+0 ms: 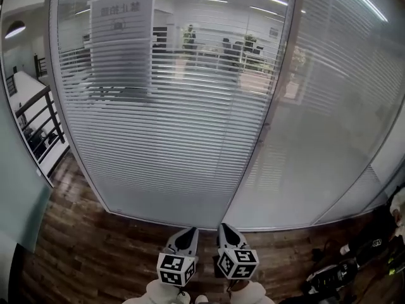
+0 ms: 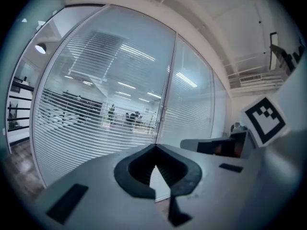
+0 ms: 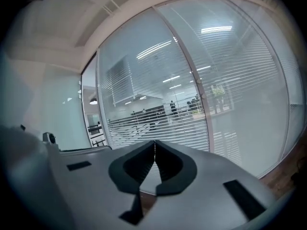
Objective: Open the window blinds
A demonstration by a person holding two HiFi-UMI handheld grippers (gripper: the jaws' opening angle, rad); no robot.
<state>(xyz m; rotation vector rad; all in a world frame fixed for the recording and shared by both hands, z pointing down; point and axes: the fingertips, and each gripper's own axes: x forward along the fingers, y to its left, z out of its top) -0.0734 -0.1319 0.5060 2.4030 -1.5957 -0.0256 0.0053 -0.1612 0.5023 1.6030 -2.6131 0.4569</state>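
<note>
Pointing side by side at the glazed wall, the left gripper (image 1: pixel 188 232) and the right gripper (image 1: pixel 226 228) are sitting at the bottom of the head view. Each is showing its cube of black-and-white square markers, and each is clenching its dark jaws tip to tip on nothing, as both gripper views are showing. Just beyond the fingertips, a strip of dark wooden plank floor (image 1: pixel 95 252) is lying between them and the wall. Past that strip, well apart from both pairs of fingers and untouched, the white horizontal-slat window blinds (image 1: pixel 177 132) are hanging across the wide curved panel straight ahead. Their slats are letting an office room show through in stripes. A slim pale metal post (image 1: pixel 269 119) is dividing that panel from the right-hand panel (image 1: pixel 335 119), which is looking paler and more closed.
</note>
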